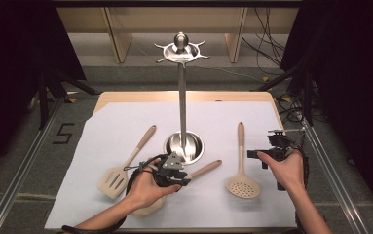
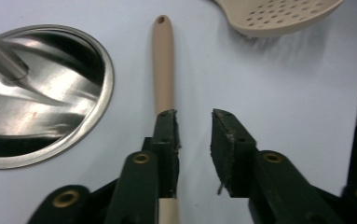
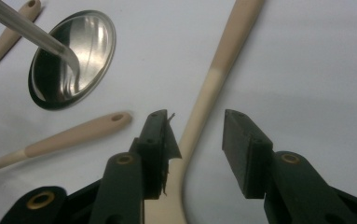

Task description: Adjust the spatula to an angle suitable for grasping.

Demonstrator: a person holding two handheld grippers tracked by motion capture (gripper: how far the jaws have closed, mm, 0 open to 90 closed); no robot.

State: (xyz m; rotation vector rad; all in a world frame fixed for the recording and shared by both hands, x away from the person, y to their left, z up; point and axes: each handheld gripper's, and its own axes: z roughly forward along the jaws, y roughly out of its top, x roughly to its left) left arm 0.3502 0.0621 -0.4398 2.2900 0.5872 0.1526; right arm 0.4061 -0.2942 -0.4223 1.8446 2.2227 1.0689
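Note:
A steel utensil stand (image 1: 182,97) rises from its round base (image 1: 194,146) at the middle of the table, with hooks at the top. Three beige utensils lie on the white paper: a slotted spatula (image 1: 121,170) at the left, a spoon whose handle (image 1: 206,168) points right, and a skimmer (image 1: 242,181). My left gripper (image 1: 177,174) hovers low over the spoon. In the left gripper view it (image 2: 194,114) is open, and the spoon handle (image 2: 163,60) runs under its left jaw. My right gripper (image 3: 195,114) is open, with the skimmer handle (image 3: 213,79) between the jaws, close to the left one.
The white paper (image 1: 125,122) covers most of the wooden table. The stand's base (image 2: 41,93) lies just left of the spoon handle. The skimmer head (image 2: 278,16) sits beyond the left gripper. Cables run along the floor at the far right.

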